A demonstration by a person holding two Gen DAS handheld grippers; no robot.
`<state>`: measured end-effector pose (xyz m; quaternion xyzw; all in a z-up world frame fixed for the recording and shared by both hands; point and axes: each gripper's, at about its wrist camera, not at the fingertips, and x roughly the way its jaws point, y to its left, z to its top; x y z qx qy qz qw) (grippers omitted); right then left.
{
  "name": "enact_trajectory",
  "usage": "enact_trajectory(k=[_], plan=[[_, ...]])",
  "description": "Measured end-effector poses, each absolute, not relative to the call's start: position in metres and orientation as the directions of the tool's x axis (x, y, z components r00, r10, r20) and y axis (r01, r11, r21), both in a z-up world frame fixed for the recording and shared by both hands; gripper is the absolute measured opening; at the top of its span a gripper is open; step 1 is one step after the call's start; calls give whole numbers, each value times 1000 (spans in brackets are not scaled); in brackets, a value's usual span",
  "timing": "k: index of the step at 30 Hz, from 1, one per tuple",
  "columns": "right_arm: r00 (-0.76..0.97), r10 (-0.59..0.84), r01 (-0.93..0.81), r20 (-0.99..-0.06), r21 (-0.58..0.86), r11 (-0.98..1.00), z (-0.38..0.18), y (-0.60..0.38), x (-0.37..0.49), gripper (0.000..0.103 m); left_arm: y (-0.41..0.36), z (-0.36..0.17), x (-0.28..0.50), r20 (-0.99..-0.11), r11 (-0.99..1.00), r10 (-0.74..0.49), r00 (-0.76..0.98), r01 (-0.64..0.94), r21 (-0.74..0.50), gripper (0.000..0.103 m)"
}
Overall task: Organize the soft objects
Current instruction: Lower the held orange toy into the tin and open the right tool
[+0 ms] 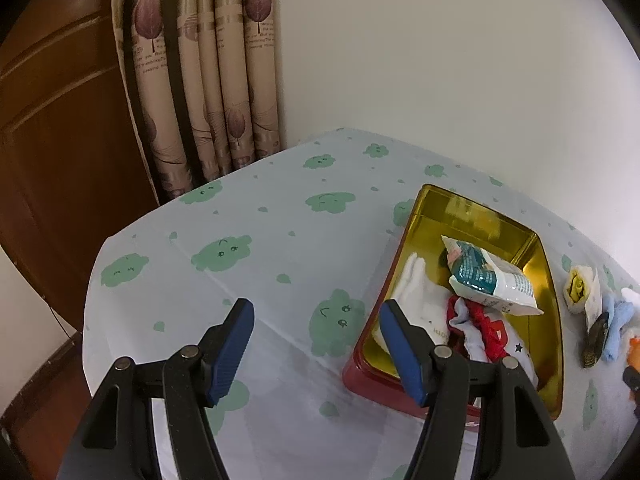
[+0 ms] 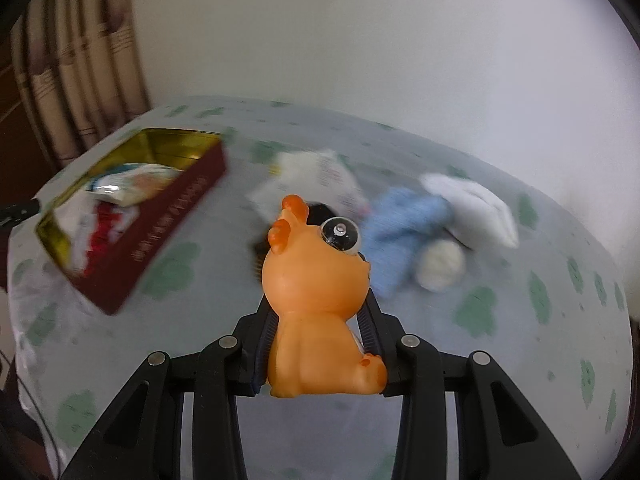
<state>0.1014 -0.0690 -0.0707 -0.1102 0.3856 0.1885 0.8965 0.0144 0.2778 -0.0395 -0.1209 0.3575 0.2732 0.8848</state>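
Cloud-print tablecloth (image 1: 280,264) carries the part-filled gold-lined tin (image 1: 550,276); right gripper (image 2: 318,344) is clamped on the orange squeaky toy (image 2: 316,300), lifted clear, likely tin-bound, while left gripper (image 1: 316,344) hangs spread wide beside the tin, probably ready to steady it.

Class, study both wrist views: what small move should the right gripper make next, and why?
Probably carry the orange toy left toward the tin box. The right gripper is shut on it above the tablecloth, the box already holds other soft items, and the open left gripper holds nothing.
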Motion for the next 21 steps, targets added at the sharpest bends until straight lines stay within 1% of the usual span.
enact_trajectory(k=[10, 21], plan=[[586, 368, -577, -721, -53, 815, -53, 27, 90, 36, 279, -36, 11, -681, 811, 422, 598, -585, -11, 67], [530, 462, -672, -711, -20, 740, -50, 102, 79, 36, 289, -37, 7, -686, 787, 427, 589, -616, -39, 67]])
